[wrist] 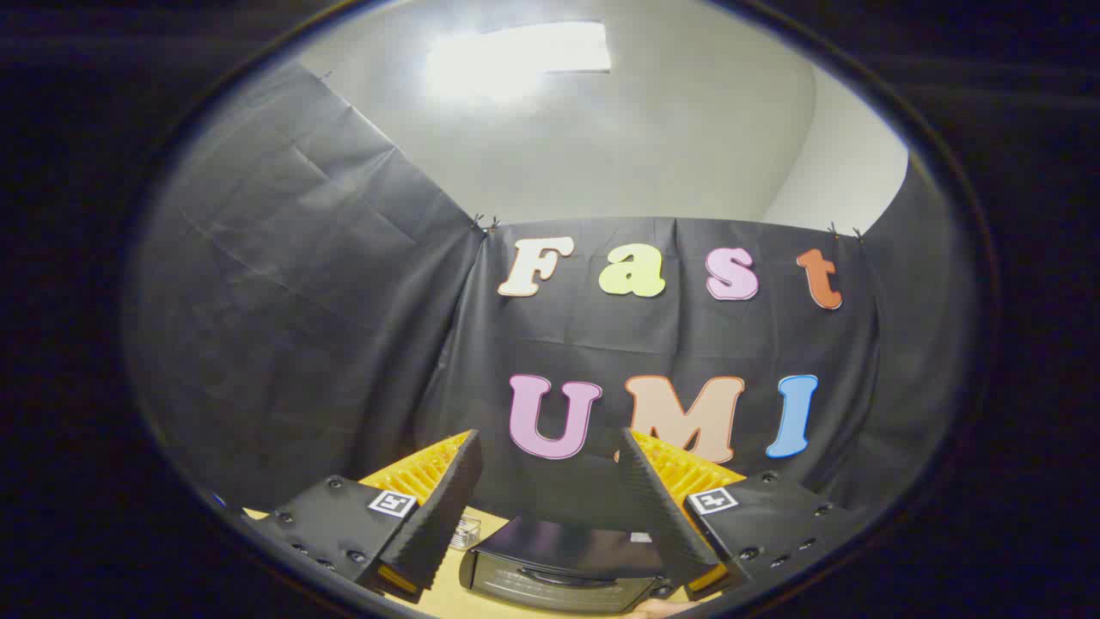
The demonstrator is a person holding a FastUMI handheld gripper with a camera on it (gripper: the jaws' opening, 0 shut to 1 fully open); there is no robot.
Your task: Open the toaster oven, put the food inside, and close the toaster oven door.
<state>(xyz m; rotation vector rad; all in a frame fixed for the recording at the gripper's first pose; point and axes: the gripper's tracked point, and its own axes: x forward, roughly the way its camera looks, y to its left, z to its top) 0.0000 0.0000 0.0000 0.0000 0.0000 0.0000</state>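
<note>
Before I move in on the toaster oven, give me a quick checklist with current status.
1. Hand-held gripper open, nothing between its fingers: ok.
2. Toaster oven below and between the fingers, on the table: ok.
3. Oven door closed, handle facing the gripper: ok.
4. Gripper level with the handle: not ok, it sits high and aims at the booth wall.
5. Food located: cannot tell.
6. Small clear container beside the oven, apart from it: ok.

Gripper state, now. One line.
Gripper: open, holding nothing, fingers spread above the toaster oven, whose door looks shut.
</note>
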